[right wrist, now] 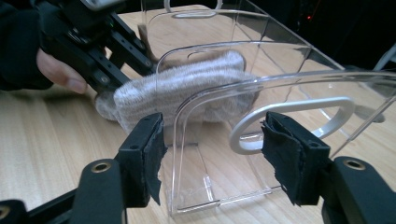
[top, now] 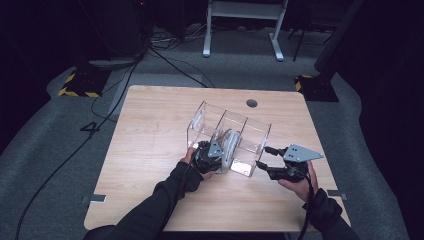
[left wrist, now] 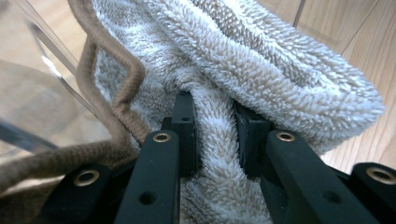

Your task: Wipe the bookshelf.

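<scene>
Your left gripper [left wrist: 215, 140] has its jaws pinched tight on a fold of the fluffy towel [left wrist: 261, 65], and the towel hangs half in the middle slot of the clear box [top: 227, 137] and half out over its front edge. Push it in slowly and low, so the soft bulk slides between the clear walls and does not bunch up on the rim. Watch the brown cord [left wrist: 116, 93] on the towel's edge — it loops close by your left jaw and could snag. Your right gripper [right wrist: 212, 156] has its jaws wide apart with nothing pinched; they sit on either side of the box's near wall, by the pale handle [right wrist: 289, 121]. Close them there to keep the box from sliding — I can't quite tell if a pad touches the wall yet. The table [top: 150, 150] around the box is bare, so your own two hands, close together, are the main thing in the way.
</scene>
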`<state>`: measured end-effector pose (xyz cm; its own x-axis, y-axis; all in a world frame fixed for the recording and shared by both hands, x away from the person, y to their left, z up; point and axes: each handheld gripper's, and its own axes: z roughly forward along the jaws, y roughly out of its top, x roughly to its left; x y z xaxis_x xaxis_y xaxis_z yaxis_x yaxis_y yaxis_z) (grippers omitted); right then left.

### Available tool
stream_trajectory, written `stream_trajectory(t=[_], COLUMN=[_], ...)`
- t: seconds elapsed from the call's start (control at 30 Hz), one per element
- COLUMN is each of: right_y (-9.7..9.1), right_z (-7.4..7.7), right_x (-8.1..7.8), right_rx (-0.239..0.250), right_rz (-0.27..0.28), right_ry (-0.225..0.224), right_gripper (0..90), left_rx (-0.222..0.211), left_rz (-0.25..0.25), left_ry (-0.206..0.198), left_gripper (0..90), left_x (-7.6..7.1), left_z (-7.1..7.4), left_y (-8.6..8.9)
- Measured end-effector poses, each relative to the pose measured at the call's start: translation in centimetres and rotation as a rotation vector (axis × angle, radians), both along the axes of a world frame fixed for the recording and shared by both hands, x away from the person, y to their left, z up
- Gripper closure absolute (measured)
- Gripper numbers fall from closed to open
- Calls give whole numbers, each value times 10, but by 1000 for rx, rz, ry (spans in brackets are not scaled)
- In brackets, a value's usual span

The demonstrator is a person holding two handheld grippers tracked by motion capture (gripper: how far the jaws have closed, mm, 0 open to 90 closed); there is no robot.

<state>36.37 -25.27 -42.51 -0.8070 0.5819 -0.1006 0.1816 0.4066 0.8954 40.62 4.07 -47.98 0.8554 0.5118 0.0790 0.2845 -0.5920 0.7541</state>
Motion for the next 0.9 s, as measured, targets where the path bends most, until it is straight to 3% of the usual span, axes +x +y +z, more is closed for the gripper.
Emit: stream_trajectory(t=[0.13,0.2,0.37,0.5,0.67,0.8,0.9], right_y=[4,7,9,12,15,28,32], right_z=[-4,-7,-6,-6,-6,-8,-8], right_x=[2,2,4,3,-2,-8,-9], right_rx=[-12,-38,-29,-53,-75,-129,-134], right_rz=[16,10,35,46,79,106,107], right_ry=[19,23,7,-5,0,-16,-20], right_gripper=[400,376,478,478,514,470,461], left_rx=[-1,26,47,69,80,87,78], left_rz=[-21,-38,-41,-53,-36,-16,-19], left_ry=[27,25,10,-3,8,15,7], left_gripper=[741,740,736,736,734,732,729], left_x=[1,-2,-5,-4,0,2,0], left_z=[-1,-3,-2,-4,-2,-1,3], left_y=[3,5,7,8,15,24,27])
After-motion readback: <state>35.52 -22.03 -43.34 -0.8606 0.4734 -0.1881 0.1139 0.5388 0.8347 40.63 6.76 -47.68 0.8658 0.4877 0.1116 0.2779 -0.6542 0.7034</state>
